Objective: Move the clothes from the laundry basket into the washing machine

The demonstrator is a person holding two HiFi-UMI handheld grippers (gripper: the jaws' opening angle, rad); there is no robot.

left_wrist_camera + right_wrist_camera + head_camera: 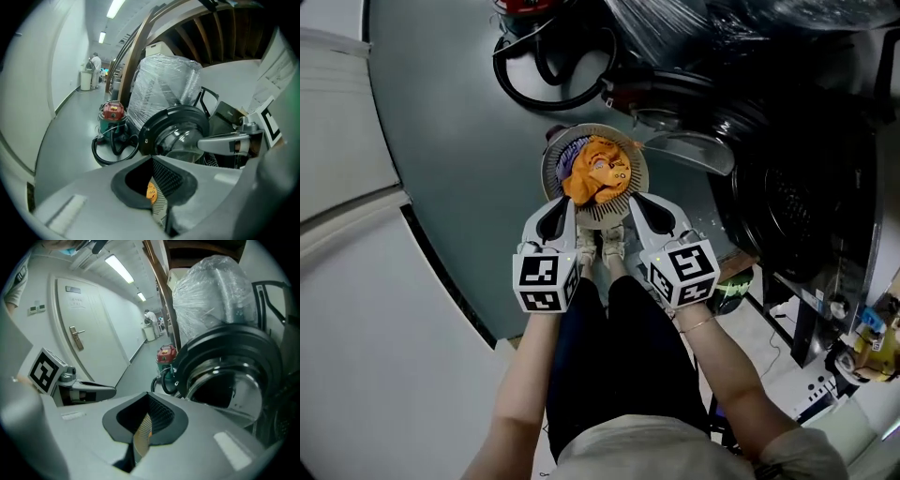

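The round ribbed laundry basket (623, 208) stands on the floor right in front of my shoes. It holds an orange cloth (598, 173) on top of a purple one (570, 156). My left gripper (565, 202) and right gripper (636, 200) hang side by side over the basket's near rim, both shut with nothing in them. Through the left gripper's (152, 158) jaws a bit of orange cloth (151, 191) shows, and through the right gripper's (147, 394) the basket ribs (142, 434). The washing machine (787, 216) is on the right, its round door (689, 150) swung open.
A red vacuum cleaner (112, 112) with a black hose (548, 80) lies beyond the basket. A plastic-wrapped bundle (164, 79) stands behind the washing machine. A white door (93, 338) and wall run along the left. A person (95, 63) stands far down the corridor.
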